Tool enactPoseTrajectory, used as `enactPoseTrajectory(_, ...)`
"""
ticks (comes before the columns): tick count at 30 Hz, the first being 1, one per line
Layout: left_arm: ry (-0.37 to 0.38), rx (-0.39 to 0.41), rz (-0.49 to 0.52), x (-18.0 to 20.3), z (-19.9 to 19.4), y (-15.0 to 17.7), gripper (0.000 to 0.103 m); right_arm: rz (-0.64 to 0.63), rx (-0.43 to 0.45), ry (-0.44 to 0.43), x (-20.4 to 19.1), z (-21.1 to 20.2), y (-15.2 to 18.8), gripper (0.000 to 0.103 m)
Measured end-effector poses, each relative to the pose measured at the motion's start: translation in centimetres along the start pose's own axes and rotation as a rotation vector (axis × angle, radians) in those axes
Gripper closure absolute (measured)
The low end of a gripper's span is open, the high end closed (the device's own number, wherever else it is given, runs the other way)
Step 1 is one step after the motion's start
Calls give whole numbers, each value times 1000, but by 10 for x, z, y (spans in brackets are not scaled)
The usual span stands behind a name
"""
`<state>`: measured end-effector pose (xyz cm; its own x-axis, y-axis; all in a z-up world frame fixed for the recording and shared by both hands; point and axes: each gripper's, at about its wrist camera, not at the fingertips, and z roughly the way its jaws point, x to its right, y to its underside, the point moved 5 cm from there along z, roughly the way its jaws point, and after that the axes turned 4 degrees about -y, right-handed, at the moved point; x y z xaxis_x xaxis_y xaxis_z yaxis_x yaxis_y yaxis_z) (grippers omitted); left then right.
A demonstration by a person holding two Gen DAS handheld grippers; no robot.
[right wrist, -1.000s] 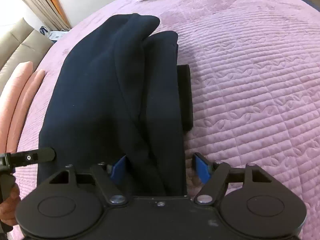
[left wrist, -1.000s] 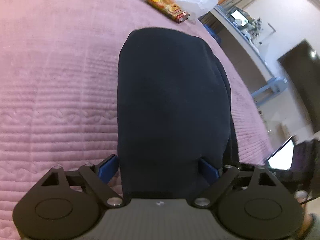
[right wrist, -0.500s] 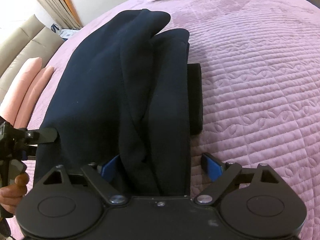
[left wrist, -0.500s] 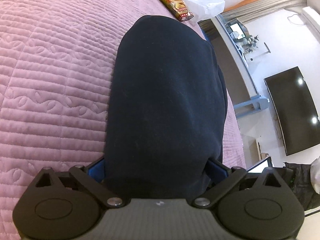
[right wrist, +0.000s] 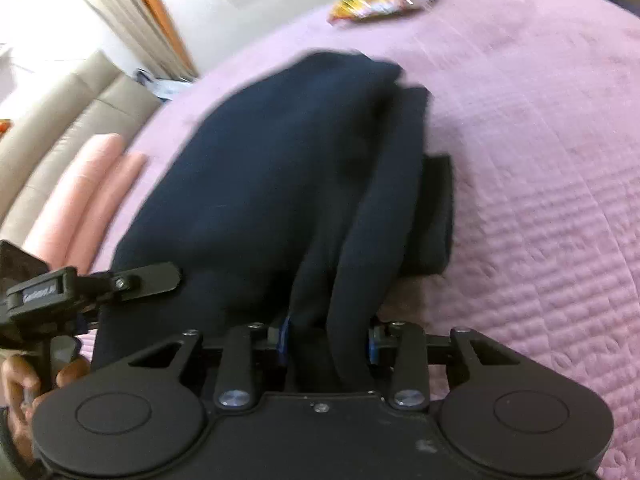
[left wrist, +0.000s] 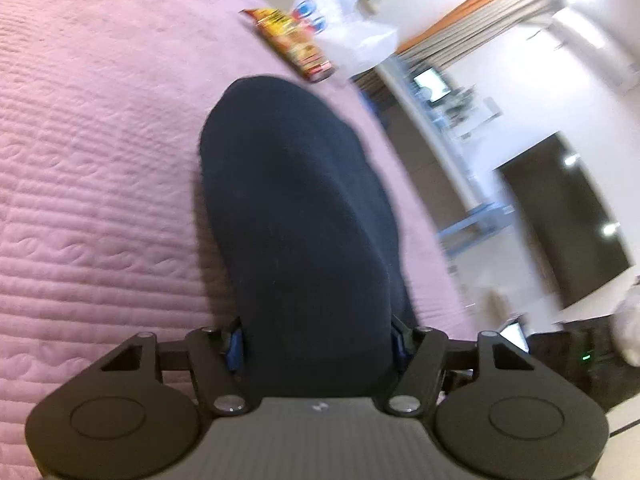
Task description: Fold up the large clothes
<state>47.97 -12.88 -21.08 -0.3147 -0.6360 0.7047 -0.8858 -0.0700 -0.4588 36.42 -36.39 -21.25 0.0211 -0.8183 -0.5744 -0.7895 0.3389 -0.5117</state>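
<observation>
Two grippers work the near end of one dark navy garment (left wrist: 296, 216), which lies on the pink quilted bedspread (left wrist: 100, 200). The left gripper (left wrist: 316, 344) and the right gripper (right wrist: 328, 344) have both just been closing, and their blue pads now press the bunched fabric between them, so each grips the near hem. I judge the step to be the taking-up of this end for another fold. The next move likely calls for lifting both corners together and carrying them toward the far end without letting the layers slip. The garment's long axis runs from near to far, its rounded folded end pointing at the snack packet (left wrist: 296, 44) and plastic bag (left wrist: 344, 28).
</observation>
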Motion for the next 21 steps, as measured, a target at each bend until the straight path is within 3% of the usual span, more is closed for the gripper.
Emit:
enactPoseTrajectory(8,135,89,23,30,-69,2,39,-134,81,-17,-66,-48,16,62)
enactPoseTrajectory(16,166,133,-25,45,-175,57,39,-206,80,-42,-151,-110,69,63)
enactPoseTrajectory(21,173,140,-91,22,-206,106,38,-266,14,-36,-178,-116,108,63)
